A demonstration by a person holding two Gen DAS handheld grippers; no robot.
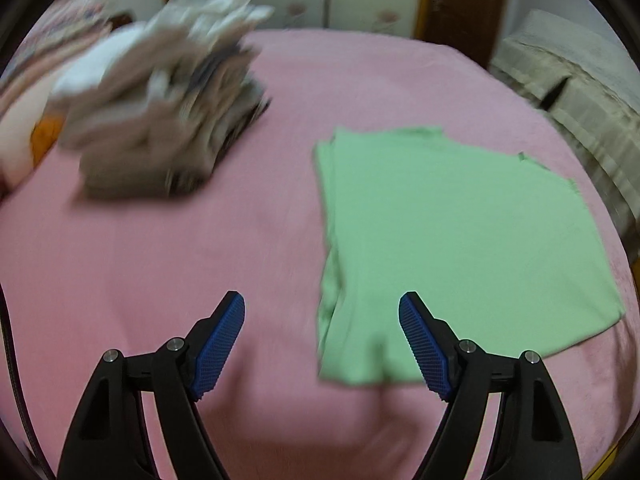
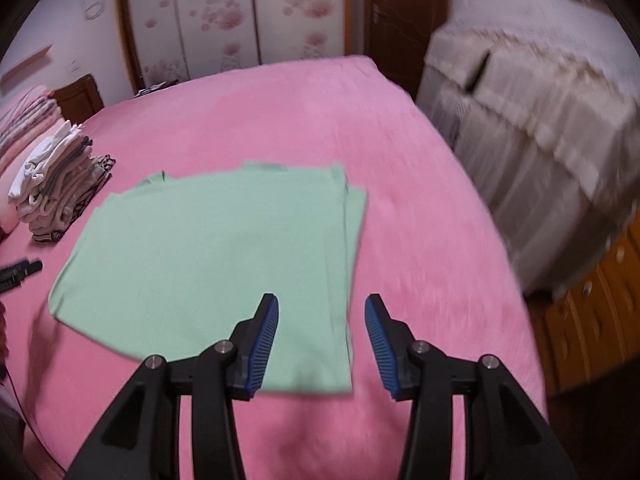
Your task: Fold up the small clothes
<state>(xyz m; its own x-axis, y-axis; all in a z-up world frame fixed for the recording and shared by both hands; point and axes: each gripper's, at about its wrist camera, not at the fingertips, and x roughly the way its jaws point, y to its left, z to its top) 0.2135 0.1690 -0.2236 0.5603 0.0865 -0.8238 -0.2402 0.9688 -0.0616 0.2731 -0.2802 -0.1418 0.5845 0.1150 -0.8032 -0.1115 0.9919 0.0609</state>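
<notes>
A pink bedspread [image 2: 248,120] covers the bed and fills most of both views, with a beige-covered bed or sofa [image 2: 532,112] off to its right and flowered wardrobe doors [image 2: 224,12] behind. The green garment [image 2: 208,248] lies flat on the spread, its two side edges folded in over the middle. To its left, apart from it, stands a stack of folded clothes [image 2: 60,188] — blurred in the left wrist view [image 1: 160,96]. The left gripper [image 1: 321,300] hangs over the garment's near left edge, jaws wide apart and holding nothing. The right gripper [image 2: 321,300] is over the near right edge — jaws parted, somewhat narrower, also holding nothing
</notes>
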